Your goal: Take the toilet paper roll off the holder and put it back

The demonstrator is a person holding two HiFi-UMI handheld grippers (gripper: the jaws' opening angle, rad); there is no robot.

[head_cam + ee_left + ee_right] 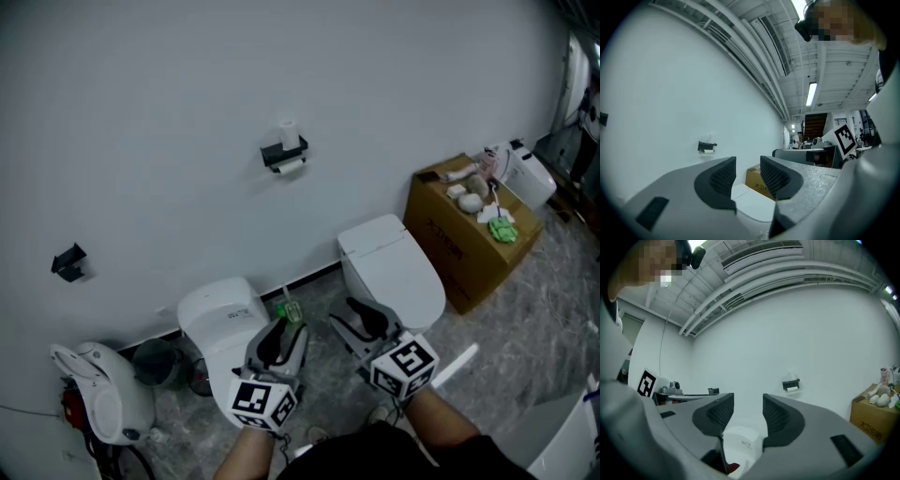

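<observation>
Since the toilet paper roll [291, 165] sits in its holder [281, 152] on the wall at 12 o'clock, well away, the left gripper [281, 330] and right gripper [361, 317] hang level, jaws apart and empty, ready to reach I guess.

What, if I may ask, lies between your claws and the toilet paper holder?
Head view: two white toilets and a small green item between them, then bare wall up to the holder.
</observation>
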